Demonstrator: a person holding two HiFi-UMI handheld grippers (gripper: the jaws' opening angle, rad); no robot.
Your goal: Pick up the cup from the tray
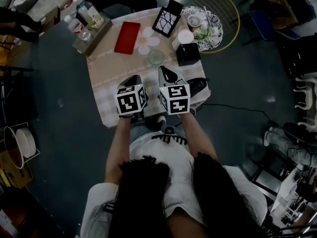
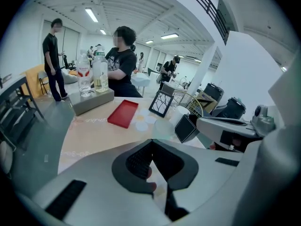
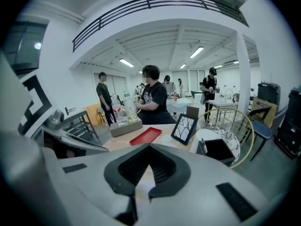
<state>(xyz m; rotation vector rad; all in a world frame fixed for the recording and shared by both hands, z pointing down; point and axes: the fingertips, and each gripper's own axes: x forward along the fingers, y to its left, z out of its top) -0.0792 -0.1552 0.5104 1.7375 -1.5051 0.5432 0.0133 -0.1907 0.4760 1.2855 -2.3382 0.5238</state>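
We hold the left gripper [image 1: 132,83] and the right gripper [image 1: 167,74] over the near edge of the worktop [image 1: 106,68], both clenched on nothing. The glass cup [image 1: 156,57] stands upright just ahead, on the cloth between the bare red tray [image 1: 128,37] and the black box [image 1: 188,53]. It lies nearer our right gripper.

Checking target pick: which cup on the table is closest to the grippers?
The clear greenish glass by the flower-shaped mat; the white cup stands farther back, behind the black box.
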